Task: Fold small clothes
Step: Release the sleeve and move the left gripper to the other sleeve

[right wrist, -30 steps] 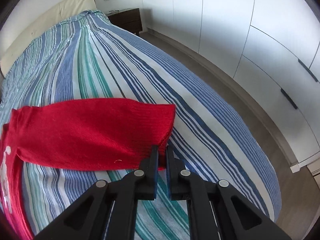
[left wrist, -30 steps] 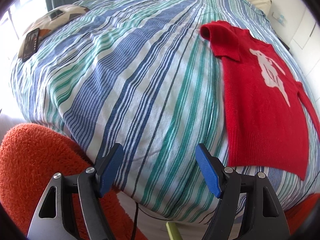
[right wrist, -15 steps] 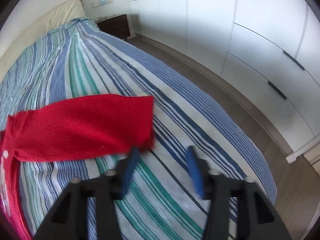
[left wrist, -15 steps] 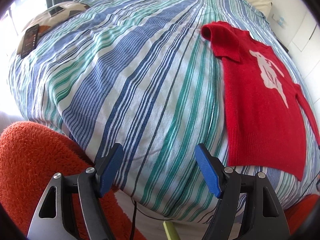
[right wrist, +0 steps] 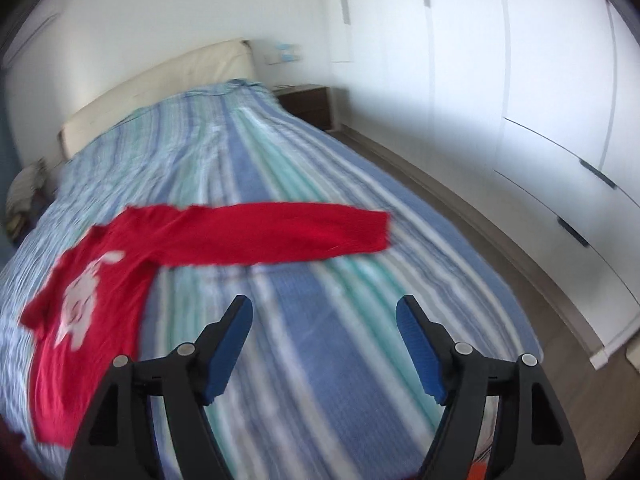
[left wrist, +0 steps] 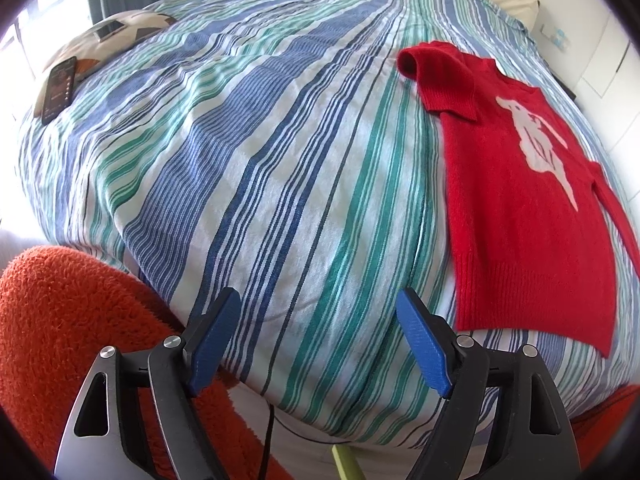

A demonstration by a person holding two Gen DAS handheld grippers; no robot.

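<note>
A small red sweater [left wrist: 524, 208] with a white figure on its chest lies flat on the striped bedspread [left wrist: 260, 152], at the right of the left wrist view. Its near sleeve is folded up; the other sleeve [right wrist: 280, 236] stretches straight out to the right in the right wrist view. My left gripper [left wrist: 318, 340] hangs over the bed's near edge, left of the sweater's hem, its jaws opening with nothing between them. My right gripper [right wrist: 324, 340] hovers above the bedspread, short of the sleeve, its jaws opening and empty.
A phone [left wrist: 60, 88] and a patterned pillow [left wrist: 120, 36] lie at the bed's far left corner. An orange fluffy fabric [left wrist: 68, 328] sits below the near edge. White wardrobes [right wrist: 540, 120] and a dark nightstand [right wrist: 308, 104] flank the bed's right side; a cream headboard [right wrist: 160, 88] stands behind.
My right gripper let go of the red sleeve's cuff, opened wide and pulled back and up from it. The sleeve now lies stretched out. The left gripper stayed put.
</note>
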